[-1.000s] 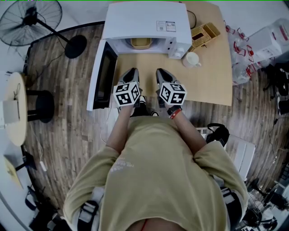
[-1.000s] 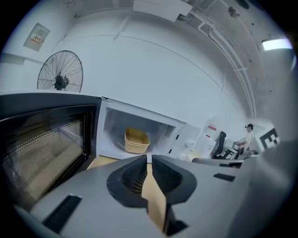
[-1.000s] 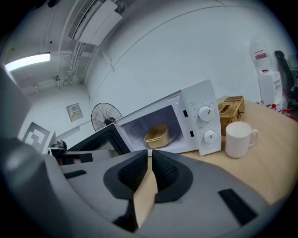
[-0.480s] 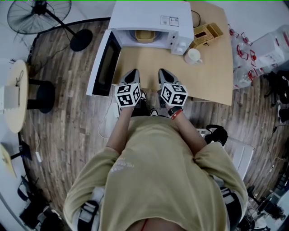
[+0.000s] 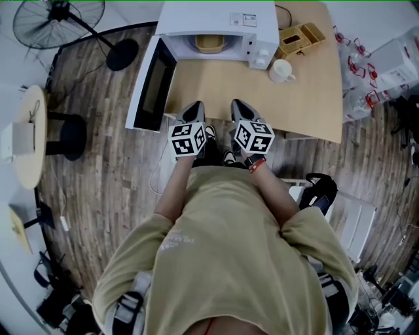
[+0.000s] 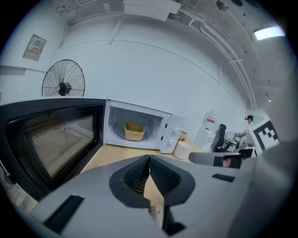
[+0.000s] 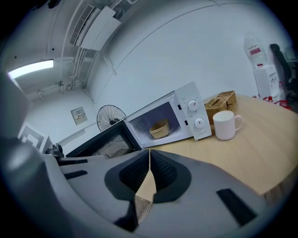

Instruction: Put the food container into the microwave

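1. While both tools hover over the near edge of the table (image 5: 294,111), the container (image 5: 209,43) sits inside the microwave (image 5: 216,16). It rests on the cavity floor, at 12 o'clock from the tools.
2. The left tool (image 5: 195,105) has its jaws brought fully together, tips meeting. Nothing is caught between them. Its own view shows only bare table through the small gap behind the tips.
3. The right tool (image 5: 236,103) is closed the same way and also empty. It lies just beside the left tool at 3 o'clock, not touching it. Both point toward 12 o'clock and tilt slightly down.
4. The door (image 5: 149,91) of the microwave is swung wide open. It stands at 10 o'clock from the left tool, out at the table's left edge, so the cavity is fully exposed.
5. The container is tan, open-topped and upright, and nothing touches it. Both gripper views see it through the open front.
6. A white mug (image 5: 281,70) stands on the table at 1 o'clock from the right tool. It is just beside the microwave's knob corner, with its handle turned away from the microwave.
7. A basket (image 5: 298,39) sits near the mug, at its 12 o'clock and to the right of the microwave.
8. A fan (image 5: 59,23) stands on the floor at 10 o'clock, well apart from the table.
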`<action>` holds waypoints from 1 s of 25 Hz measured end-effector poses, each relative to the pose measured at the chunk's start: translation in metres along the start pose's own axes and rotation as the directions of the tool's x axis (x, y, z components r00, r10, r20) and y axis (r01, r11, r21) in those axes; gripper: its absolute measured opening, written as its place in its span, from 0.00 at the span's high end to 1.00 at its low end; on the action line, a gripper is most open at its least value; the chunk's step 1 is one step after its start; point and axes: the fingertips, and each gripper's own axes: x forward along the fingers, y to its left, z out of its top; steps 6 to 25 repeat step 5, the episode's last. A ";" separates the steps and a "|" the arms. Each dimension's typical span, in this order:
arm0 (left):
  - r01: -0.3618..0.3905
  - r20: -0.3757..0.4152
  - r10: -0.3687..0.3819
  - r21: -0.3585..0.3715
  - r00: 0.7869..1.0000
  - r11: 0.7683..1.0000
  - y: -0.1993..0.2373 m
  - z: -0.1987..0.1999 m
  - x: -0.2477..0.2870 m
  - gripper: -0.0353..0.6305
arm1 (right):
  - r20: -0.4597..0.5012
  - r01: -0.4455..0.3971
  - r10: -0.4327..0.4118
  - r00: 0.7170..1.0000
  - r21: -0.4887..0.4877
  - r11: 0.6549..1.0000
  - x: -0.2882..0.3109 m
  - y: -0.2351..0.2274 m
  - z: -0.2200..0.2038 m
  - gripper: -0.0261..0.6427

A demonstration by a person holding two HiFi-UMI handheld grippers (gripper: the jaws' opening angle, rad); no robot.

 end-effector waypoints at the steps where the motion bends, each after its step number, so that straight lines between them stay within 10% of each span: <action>1: 0.003 -0.009 -0.003 0.007 1.000 1.000 -0.002 -0.004 0.000 0.91 | 0.001 0.001 -0.001 1.000 0.009 1.000 -0.002 -0.002 -0.002 0.92; 25: -0.009 -0.040 0.009 0.016 0.999 1.000 -0.006 -0.022 -0.004 0.91 | -0.013 -0.022 0.022 1.000 0.029 0.999 -0.005 -0.006 -0.015 0.92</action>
